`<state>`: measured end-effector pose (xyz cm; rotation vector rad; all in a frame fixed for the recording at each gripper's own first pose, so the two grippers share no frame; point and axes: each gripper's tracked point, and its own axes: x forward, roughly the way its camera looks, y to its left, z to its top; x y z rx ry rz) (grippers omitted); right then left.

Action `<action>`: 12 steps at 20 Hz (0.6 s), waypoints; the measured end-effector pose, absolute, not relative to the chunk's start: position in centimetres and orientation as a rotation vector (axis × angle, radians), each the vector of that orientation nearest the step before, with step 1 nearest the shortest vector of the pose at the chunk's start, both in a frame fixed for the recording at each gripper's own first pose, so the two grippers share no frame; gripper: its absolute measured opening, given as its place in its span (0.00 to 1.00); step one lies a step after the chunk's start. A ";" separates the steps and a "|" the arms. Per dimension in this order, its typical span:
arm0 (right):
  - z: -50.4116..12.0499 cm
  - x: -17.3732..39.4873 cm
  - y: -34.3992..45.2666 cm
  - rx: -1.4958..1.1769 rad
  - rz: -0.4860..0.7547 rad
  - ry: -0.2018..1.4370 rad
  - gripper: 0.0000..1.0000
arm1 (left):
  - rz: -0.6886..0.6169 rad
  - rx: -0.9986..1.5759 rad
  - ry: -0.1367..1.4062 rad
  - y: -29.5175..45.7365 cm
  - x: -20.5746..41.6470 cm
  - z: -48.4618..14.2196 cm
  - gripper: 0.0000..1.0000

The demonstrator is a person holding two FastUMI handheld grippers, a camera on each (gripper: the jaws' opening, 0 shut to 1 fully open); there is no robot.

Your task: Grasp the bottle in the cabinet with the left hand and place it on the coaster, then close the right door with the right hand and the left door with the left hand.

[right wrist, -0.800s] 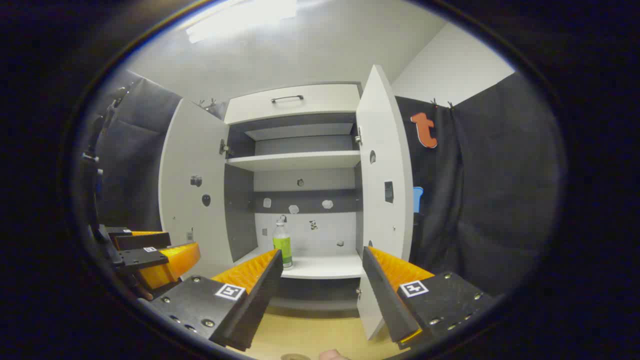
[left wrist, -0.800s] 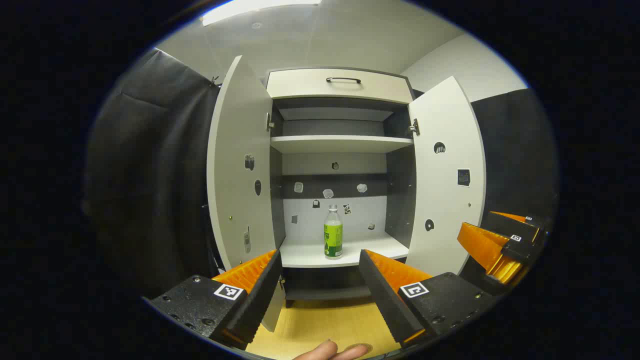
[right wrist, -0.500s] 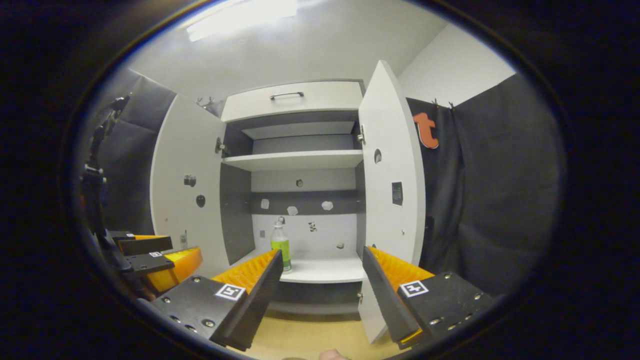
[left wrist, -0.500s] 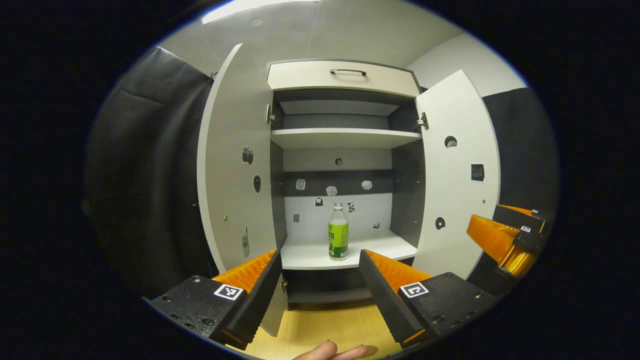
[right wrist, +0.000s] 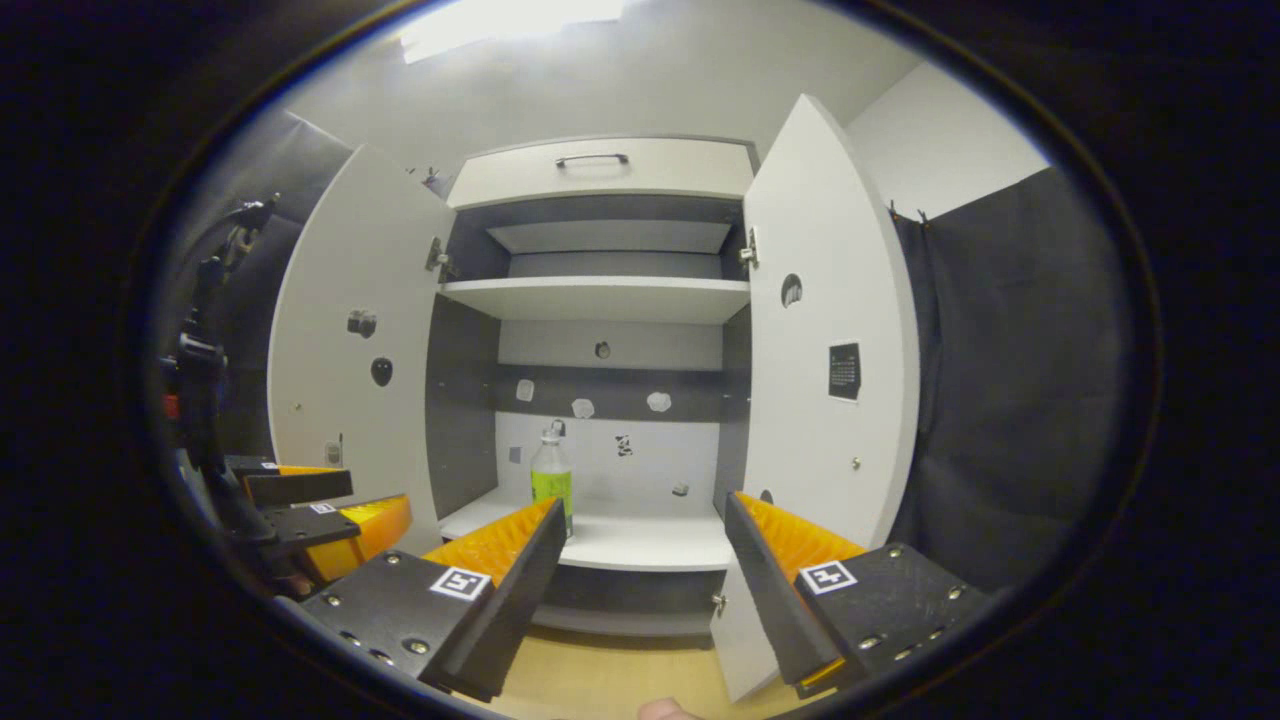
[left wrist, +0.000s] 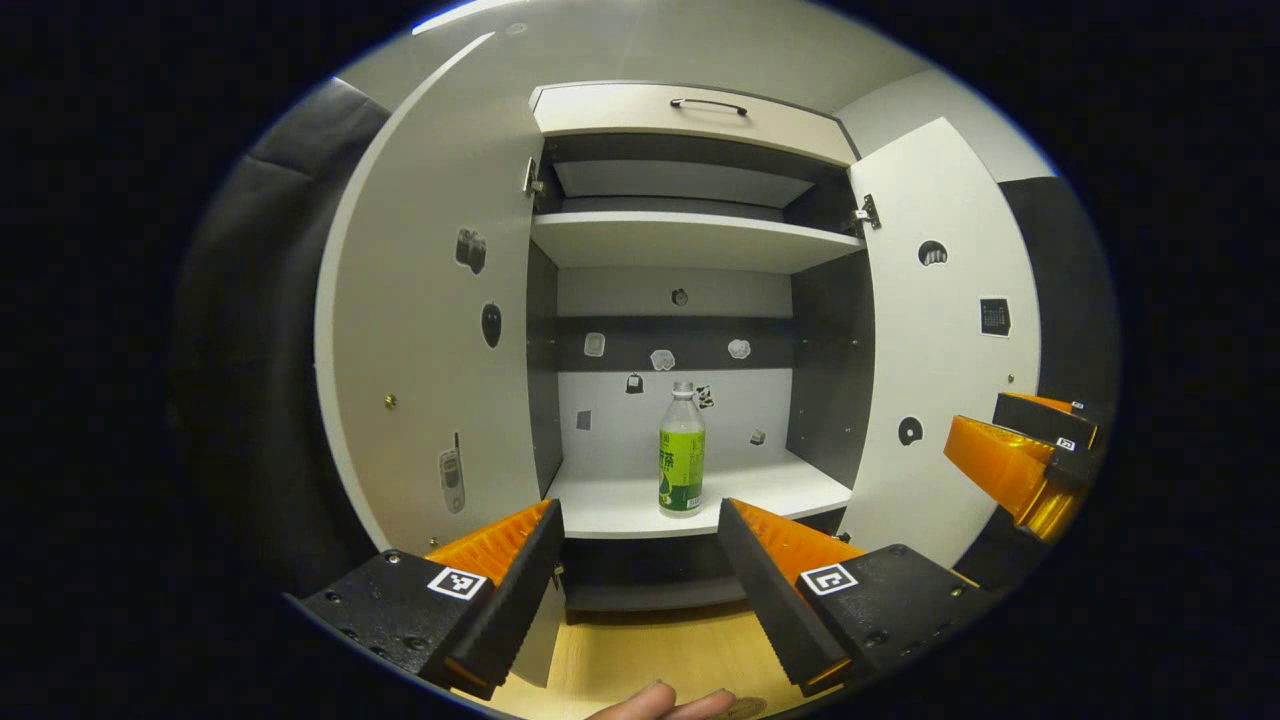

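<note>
In the left gripper view, the left gripper (left wrist: 635,560) is held level in front of the open cabinet (left wrist: 690,110). Its two fingers (left wrist: 520,590) are spread wide apart and grasp nothing. The bottle (left wrist: 681,455) stands in the middle of the frame, above the gap between them and well apart from them. At the right edge of this view the right gripper (left wrist: 1030,455) is seen from the side, near the right door (left wrist: 940,340).

In the right gripper view, the right gripper (right wrist: 640,575) also points at the cabinet (right wrist: 600,170), with its fingers (right wrist: 770,590) released and holding nothing. The left gripper (right wrist: 310,505) shows at the lower left of that frame, beside the left door (right wrist: 350,340).

The bottle is one clear plastic bottle with a green label, upright on the lower shelf (left wrist: 700,495) of the cabinet. The cabinet is smooth pale board with dark side walls. It has two doors, both swung open, two shelves and one drawer with a dark curved handle (left wrist: 708,104) at the top. Small stickers are scattered on the back wall and the doors. At the bottom of the left gripper view, a fingertip (left wrist: 660,703) lies over the light wooden bench (left wrist: 640,655).
</note>
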<state>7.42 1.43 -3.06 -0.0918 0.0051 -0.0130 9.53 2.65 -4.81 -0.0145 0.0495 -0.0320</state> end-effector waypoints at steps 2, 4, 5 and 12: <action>-3.1 8.3 1.7 -0.102 -0.011 -0.004 0.94 | -0.042 -0.027 0.051 2.5 11.2 -5.4 0.98; -3.3 9.0 1.9 -0.089 -0.010 -0.005 0.94 | -0.052 -0.040 0.046 2.4 13.2 -5.7 0.98; -3.3 9.3 1.9 -0.078 -0.010 -0.007 0.94 | -0.057 -0.047 0.043 2.1 14.2 -5.9 0.98; -4.0 10.8 1.1 -0.023 -0.024 0.041 0.96 | -0.094 -0.056 0.041 -0.1 22.6 -7.8 0.99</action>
